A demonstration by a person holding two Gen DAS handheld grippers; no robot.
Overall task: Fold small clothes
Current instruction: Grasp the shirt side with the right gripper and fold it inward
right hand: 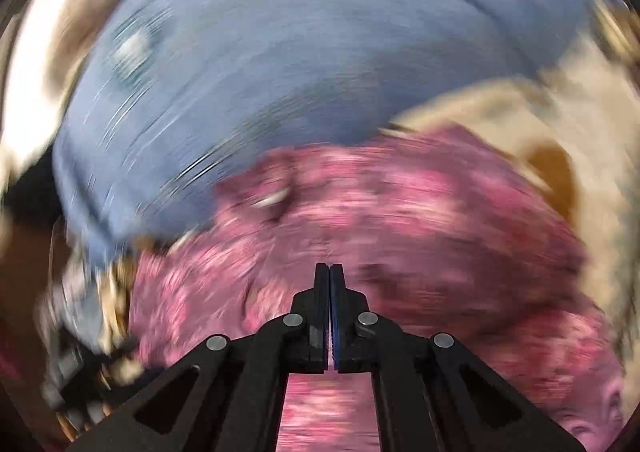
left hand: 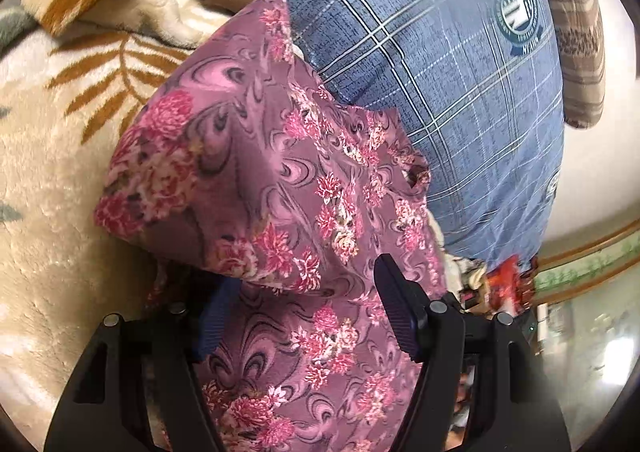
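1. Lying over the cream blanket with brown leaf prints, the purple floral garment is at the centre of the left wrist view; one part of it rises in a raised fold, and behind it to the right stands a blue checked pillow.
2. The left gripper has its jaws wide apart with the floral cloth passing between them; the pads do not press on it, so I judge it is not holding anything.
3. In the right wrist view everything is strongly blurred; the same garment fills the lower part, the pillow is above it and the blanket is at the right.
4. The right gripper has its jaws closed together; only a thin pink line shows between the pads, and I cannot tell if this is pinched cloth or cloth seen behind.
5. The step seems to be the gathering or turning over of one part of the garment; the fold is not yet flat.
6. The next move probably needs a firm grip on an edge, then laying it flat on the rest.
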